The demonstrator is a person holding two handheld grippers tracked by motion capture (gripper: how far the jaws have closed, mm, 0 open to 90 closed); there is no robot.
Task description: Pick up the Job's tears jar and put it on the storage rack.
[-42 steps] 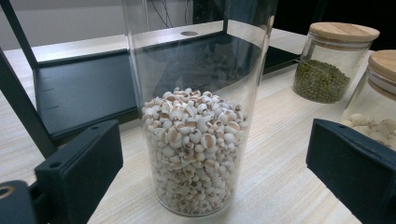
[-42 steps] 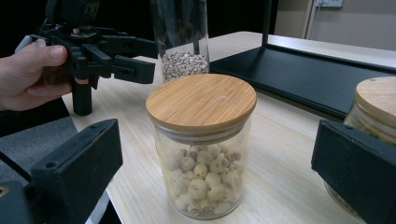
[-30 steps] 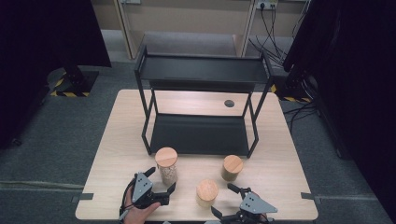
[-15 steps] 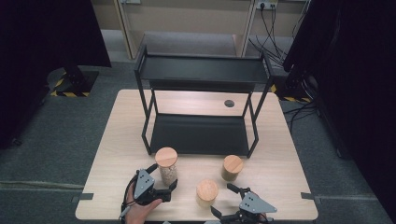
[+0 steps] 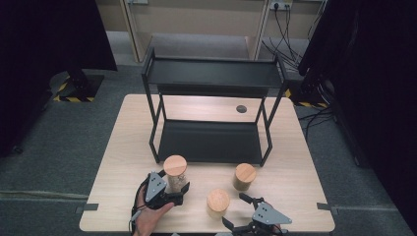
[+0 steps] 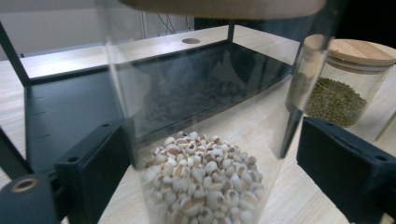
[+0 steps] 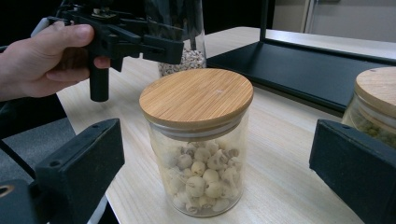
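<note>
Left tool [image 5: 178, 192] sits at the near-left of the desk [image 5: 123, 147], jaws around the tall jar [image 5: 174, 173] of pale grains. Its jaws have just been closing in; in the left gripper view one jaw is up against the glass on the left, the other looks a shade off on the right (can't tell if it presses). Jar stands upright on the desk, cork-coloured lid on, just in front of the rack's [image 5: 211, 78] near-left leg. A hand [image 5: 150, 219] holds that tool from below.

Right tool [image 5: 241, 211] is at the near edge, right of centre, jaws wide, nothing between the pads. In the right gripper view the short jar [image 7: 197, 140] with pale grains stands ahead of it between the two jaws, not touched, wooden lid on.

Third jar [image 5: 244, 176] (green beans, wooden lid) stands to the right, nearer the rack, apart from the other two.

Rack: black, two shelves, mid-desk, both bare. Small round hole [image 5: 241, 108] in the desk behind it.
</note>
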